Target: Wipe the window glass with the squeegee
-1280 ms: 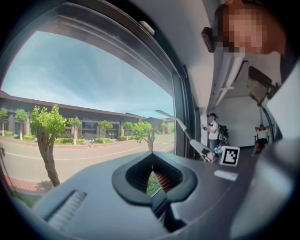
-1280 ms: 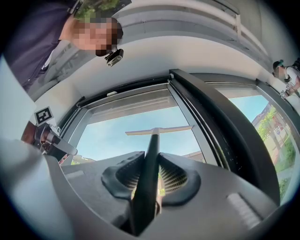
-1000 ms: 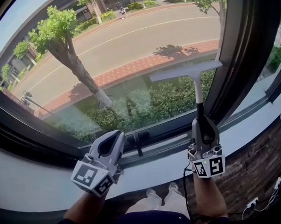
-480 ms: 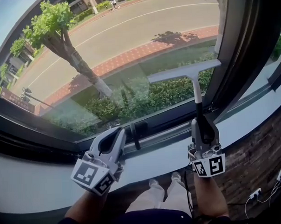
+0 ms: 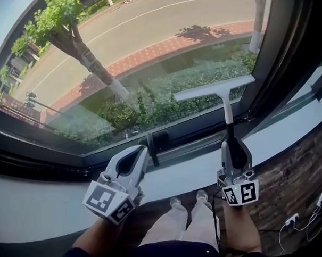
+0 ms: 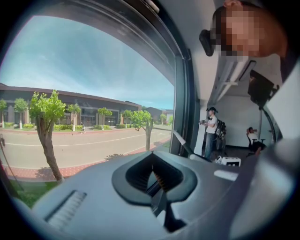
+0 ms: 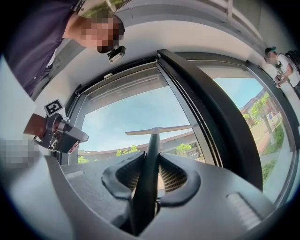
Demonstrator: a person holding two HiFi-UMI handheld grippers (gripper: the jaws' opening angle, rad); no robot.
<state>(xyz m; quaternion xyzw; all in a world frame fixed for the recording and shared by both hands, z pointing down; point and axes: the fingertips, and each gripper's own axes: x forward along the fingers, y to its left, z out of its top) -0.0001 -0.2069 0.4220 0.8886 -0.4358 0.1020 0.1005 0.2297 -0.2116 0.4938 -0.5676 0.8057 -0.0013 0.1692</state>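
my right gripper point(image 7: 151, 174) is pinching the dark handle point(image 7: 146, 187) of the squeegee point(image 5: 227, 110). the jaws are closed on both sides of it, low on the shaft. from there the handle goes up, becomes pale and thin, and ends in the long blade point(image 5: 214, 89). the blade seems to lie against the lower right part of the window glass point(image 5: 147, 56), close to the dark frame point(image 5: 277, 45).

i judge the tool to be light and stiff. the smooth handle may turn between the pads when the rubber edge drags, so i think the hold must be firm and on the thick dark part, not on the thin pale neck. the edge is probably soft and wants even pressure. the glass is hard, and i should not knock it.

my left gripper point(image 5: 139, 152) has its jaws pressed together with nothing between them. it hovers over the white sill point(image 5: 42, 210), well apart from the squeegee.
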